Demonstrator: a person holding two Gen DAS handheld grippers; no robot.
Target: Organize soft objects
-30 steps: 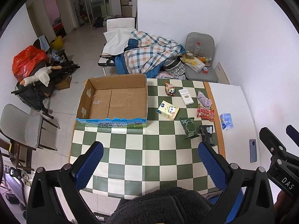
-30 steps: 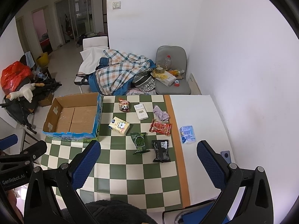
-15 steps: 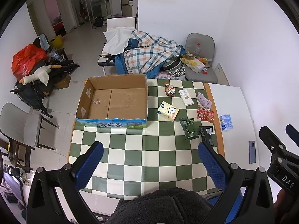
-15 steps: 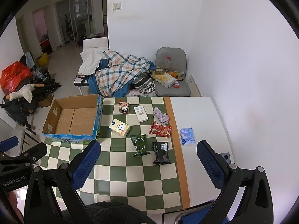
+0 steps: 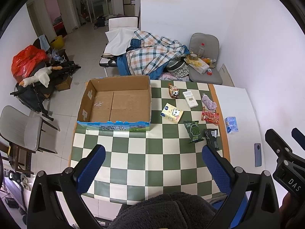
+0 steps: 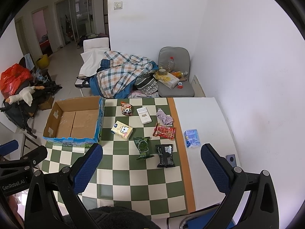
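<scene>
Blue-padded jaws (both grippers) gape wide, empty.

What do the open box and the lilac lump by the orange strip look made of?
Box: corrugated cardboard, matte brown inside, with a glossy blue printed outer wall. Lilac lump: soft cloth, probably knit or fleece, judging by its crumpled, limp folds.

One cardboard box [image 6: 73,122] sits at the left of the counter [image 6: 200,114]. To its right lie four snack packets: panda [image 6: 126,109], red [image 6: 164,131], green [image 6: 143,147], black [image 6: 165,155]. Three tissue packs: yellow [image 6: 122,130], white [image 6: 144,115], blue [image 6: 192,138]. One lilac cloth [image 6: 164,117], one phone [image 6: 231,160] at the near right.
</scene>
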